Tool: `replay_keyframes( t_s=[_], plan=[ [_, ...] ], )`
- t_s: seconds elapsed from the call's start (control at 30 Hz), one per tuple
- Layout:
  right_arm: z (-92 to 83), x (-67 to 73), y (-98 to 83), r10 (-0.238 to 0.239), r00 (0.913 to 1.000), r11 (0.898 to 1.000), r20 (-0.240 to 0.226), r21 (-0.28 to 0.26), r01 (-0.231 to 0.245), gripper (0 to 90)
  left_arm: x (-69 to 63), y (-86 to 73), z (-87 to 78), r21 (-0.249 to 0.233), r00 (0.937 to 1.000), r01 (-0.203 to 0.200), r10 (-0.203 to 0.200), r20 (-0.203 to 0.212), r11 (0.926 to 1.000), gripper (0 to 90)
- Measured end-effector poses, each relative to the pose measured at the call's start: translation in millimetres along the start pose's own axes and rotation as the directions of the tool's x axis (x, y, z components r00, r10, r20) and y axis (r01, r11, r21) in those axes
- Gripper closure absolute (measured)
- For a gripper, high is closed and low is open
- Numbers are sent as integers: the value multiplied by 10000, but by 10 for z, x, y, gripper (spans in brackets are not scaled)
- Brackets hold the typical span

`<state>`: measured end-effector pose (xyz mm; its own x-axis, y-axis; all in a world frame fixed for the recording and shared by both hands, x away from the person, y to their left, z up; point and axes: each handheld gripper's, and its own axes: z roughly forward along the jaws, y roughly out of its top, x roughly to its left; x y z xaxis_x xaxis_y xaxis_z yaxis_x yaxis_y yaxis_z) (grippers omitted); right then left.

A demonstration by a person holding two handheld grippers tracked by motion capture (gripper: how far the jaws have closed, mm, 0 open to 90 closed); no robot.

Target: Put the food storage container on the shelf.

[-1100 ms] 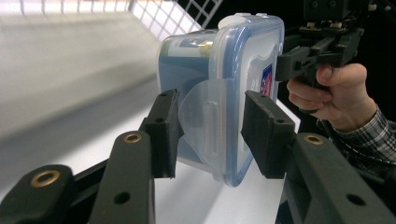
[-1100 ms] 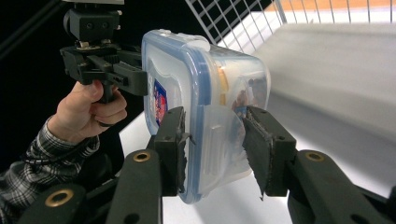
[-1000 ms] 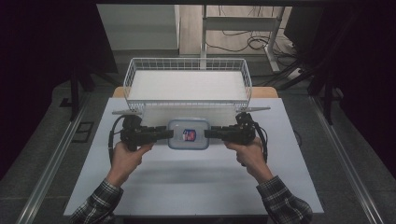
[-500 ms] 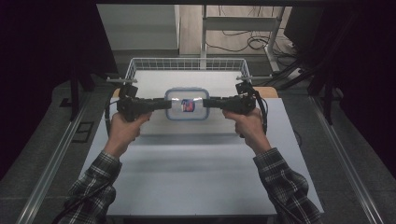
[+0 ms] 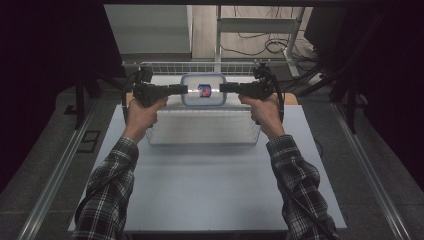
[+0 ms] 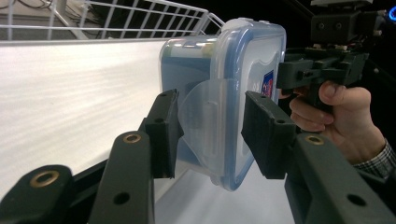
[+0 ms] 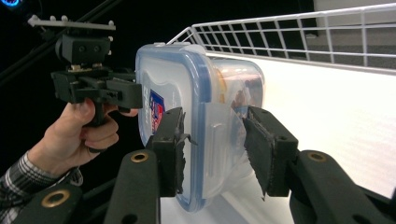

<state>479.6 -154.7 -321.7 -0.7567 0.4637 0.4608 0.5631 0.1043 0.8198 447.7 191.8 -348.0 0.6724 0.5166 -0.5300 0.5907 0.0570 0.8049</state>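
Observation:
A clear plastic container [image 5: 203, 90] with a blue-rimmed lid and a red-and-blue label hangs in the air over the white wire basket [image 5: 200, 127]. My left gripper [image 5: 184, 90] clamps its left end and my right gripper [image 5: 222, 88] its right end. In the left gripper view the jaws of my left gripper [image 6: 210, 135] press on lid and base either side of the latch flap of the container [image 6: 224, 70]. The right gripper view shows the same hold by my right gripper [image 7: 212, 149] on the container [image 7: 177, 88].
The basket rim [image 6: 140, 14] [image 7: 303, 23] runs behind the container, its white floor beneath. A white table [image 5: 210, 185] lies in front of the basket. Dark cables and stands crowd the floor at the back and both sides.
Both hands have carried the container away from the person and upward, from above the white table to above the wire basket. The grip on both ends looks unchanged.

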Motion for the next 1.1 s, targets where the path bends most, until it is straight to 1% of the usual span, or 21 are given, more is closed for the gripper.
replay_keyframes(
  t_s=[0.07, 0.17, 0.2, 0.27, 0.33, 0.37, 0.4, 0.43, 0.47, 0.5, 0.53, 0.6, 0.63, 0.7, 0.77, 0.8, 0.87, 0.9, 0.97, 1.1],
  plan=[
    [29, -55, 15, 240, 9997, 9997, -28, -7, -240, 578, 37, 5, 25, 0, 10000, 73, -73, -51, 10000, 565],
    [58, -113, 17, 410, 9991, 9992, -44, 4, -410, 577, 72, -4, 49, -132, 9997, 254, -254, -48, 9996, 564],
    [64, -129, 14, 471, 9989, 9989, -67, -41, -471, 576, 73, -2, 52, -161, 9997, 224, -225, -84, 9996, 563],
    [74, -145, 8, 530, 9986, 9986, -81, -8, -530, 572, 64, 2, 52, -220, 9997, 43, -48, -236, 9997, 556],
    [80, -152, 6, 529, 9986, 9986, -20, -27, -529, 567, 41, 2, 61, -315, 9982, -188, 170, -571, 9993, 548],
    [84, -149, 10, 454, 9990, 9990, 49, -4, -454, 566, 36, 3, 72, -296, 9971, -218, 196, -740, 9993, 546],
    [88, -143, 18, 362, 9991, 9993, 204, -8, -362, 565, 42, 5, 79, -240, 9973, -250, 232, -694, 9994, 580],
    [93, -138, 25, 280, 9992, 9996, 279, -22, -280, 565, 34, 6, 101, -123, 9953, -320, 307, -916, 9994, 599],
    [102, -119, 35, 209, 9985, 9997, 505, 90, -214, 548, 28, 5, 122, -27, 9935, -354, 349, -1082, 9994, 593],
    [112, -111, 41, 129, 9971, 9998, 751, 148, -141, 539, 40, 5, 132, -42, 9942, -289, 283, -1042, 9996, 588],
    [111, -114, 49, 121, 9962, 9998, 864, 164, -136, 539, 49, 4, 135, -73, 9951, -165, 158, -979, 9998, 588],
    [108, -119, 65, 193, 9955, 9997, 932, 154, -209, 543, 59, -4, 144, -116, 9960, -94, 83, -893, 9999, 590],
    [106, -114, 73, 164, 9936, 9998, 1117, 110, -177, 544, 61, -9, 148, -146, 9964, -32, 19, -853, 9999, 586],
    [111, -89, 94, 4, 9882, 10000, 1531, 82, -17, 549, 62, -15, 150, -169, 9963, -82, 67, -861, 9998, 577],
    [121, -62, 107, -103, 9822, 9999, 1875, 78, 90, 542, 48, -16, 150, -253, 9942, -170, 142, -1067, 9995, 563],
    [129, -45, 111, -189, 9776, 9998, 2097, 75, 177, 536, 27, -18, 146, -321, 9920, -237, 195, -1249, 9992, 564],
    [147, -23, 114, -388, 9671, 9992, 2515, 81, 379, 531, -19, -11, 148, -458, 9859, -420, 340, -1639, 9981, 569],
    [156, -16, 114, -411, 9625, 9991, 2683, 67, 408, 524, -44, -6, 154, -462, 9823, -541, 449, -1818, 9975, 572],
    [175, -9, 119, -466, 9521, 9988, 3021, 4, 487, 523, -76, 3, 168, -463, 9787, -657, 554, -1976, 9968, 583],
    [225, 3, 131, -610, 9376, 9978, 3423, -38, 663, 542, -94, 9, 172, -483, 9744, -704, 583, -2172, 9963, 578]
  ],
)
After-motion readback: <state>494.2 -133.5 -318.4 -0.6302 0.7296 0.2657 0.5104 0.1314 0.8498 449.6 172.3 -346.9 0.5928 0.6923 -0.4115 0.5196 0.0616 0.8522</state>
